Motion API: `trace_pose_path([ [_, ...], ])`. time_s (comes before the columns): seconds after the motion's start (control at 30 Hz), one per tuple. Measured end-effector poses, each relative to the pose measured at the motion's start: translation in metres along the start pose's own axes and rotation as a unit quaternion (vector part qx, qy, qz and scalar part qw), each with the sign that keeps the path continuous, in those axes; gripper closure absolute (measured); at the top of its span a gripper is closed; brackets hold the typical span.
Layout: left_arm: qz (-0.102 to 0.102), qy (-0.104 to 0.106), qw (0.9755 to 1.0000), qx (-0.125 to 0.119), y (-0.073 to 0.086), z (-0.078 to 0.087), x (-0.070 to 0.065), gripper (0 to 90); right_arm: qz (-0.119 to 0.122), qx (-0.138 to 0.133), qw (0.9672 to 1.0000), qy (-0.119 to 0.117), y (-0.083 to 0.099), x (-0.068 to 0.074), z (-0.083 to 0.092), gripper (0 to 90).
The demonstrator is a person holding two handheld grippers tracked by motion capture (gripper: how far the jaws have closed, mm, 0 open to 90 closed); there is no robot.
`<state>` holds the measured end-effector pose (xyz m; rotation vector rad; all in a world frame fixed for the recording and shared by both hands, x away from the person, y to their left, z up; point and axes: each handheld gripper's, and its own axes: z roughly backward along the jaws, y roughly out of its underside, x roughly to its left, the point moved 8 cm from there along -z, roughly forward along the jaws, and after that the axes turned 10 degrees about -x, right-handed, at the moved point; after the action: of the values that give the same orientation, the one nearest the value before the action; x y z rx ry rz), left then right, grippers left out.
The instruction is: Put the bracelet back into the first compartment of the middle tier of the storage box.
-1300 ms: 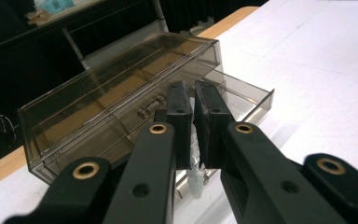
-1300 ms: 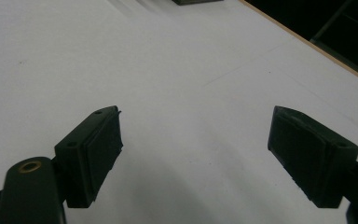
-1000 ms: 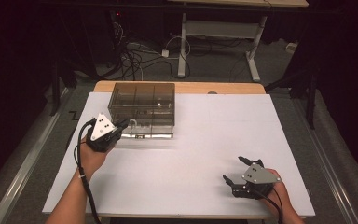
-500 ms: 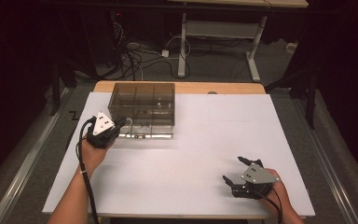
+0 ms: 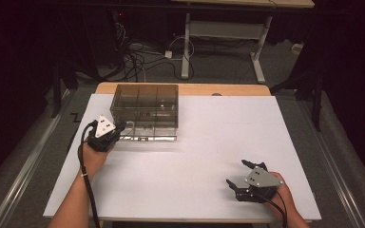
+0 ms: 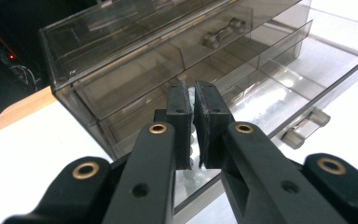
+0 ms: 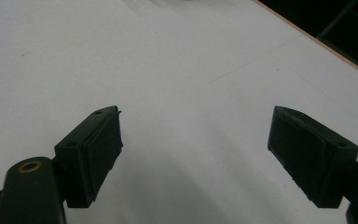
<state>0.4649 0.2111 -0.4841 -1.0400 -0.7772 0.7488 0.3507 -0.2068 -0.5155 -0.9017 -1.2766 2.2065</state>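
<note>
**Drawer Unit: Lowest Drawer Pulled Out, Left Tongs Closed Above It**

Subject: a smoke-tinted clear plastic drawer unit (image 5: 145, 110) stands at the far left of the white surface (image 5: 209, 156), close to its back edge. Its lowest drawer (image 6: 303, 77) is pulled out toward the person, with its bar handle (image 6: 306, 128) on the front wall. An upper drawer with a matching handle (image 6: 223, 31) sits pushed in.

Left tongs (image 5: 120, 130): positioned at the near-left corner of the drawer unit, just over the open drawer's front edge. In the left gripper view the two pads (image 6: 178, 122) stand nearly together with only a thin slit between. Small pale, translucent pieces (image 6: 191, 175) show through that slit and below the pads, inside the drawer. Whether the pads pinch one of them cannot be determined.

Right tongs (image 5: 247, 176): well away from the drawer unit, at the near-right of the surface, resting low in the person's hand. The jaws stand wide apart with bare white surface between them; nothing is held.

Progress, as judged: the drawer is already open, so access is done. The work in hand appears to concern the drawer's contents at its left end, either picking out or dropping in. Closing the drawer remains.

Limitations: the tinted walls and reflections obscure the contents; the pale pieces cannot be identified or counted. The left tongs block the drawer's near corner. In the high view the drawer's front wall is faint.
</note>
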Motion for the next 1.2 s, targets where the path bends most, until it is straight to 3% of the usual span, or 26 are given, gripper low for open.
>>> trace_pose_path([
  [0.47, 0.000, -0.021, 0.9996, 0.018, 0.013, -0.005, 0.010, 83.0, 0.006, 0.004, 1.0000, -0.002, 0.001, 0.001, -0.001, 18.2],
  [1.2, -0.014, -0.035, 0.9988, 0.032, 0.017, -0.007, 0.008, 79.9, 0.009, 0.002, 1.0000, -0.001, 0.000, 0.001, 0.000, 18.3],
])
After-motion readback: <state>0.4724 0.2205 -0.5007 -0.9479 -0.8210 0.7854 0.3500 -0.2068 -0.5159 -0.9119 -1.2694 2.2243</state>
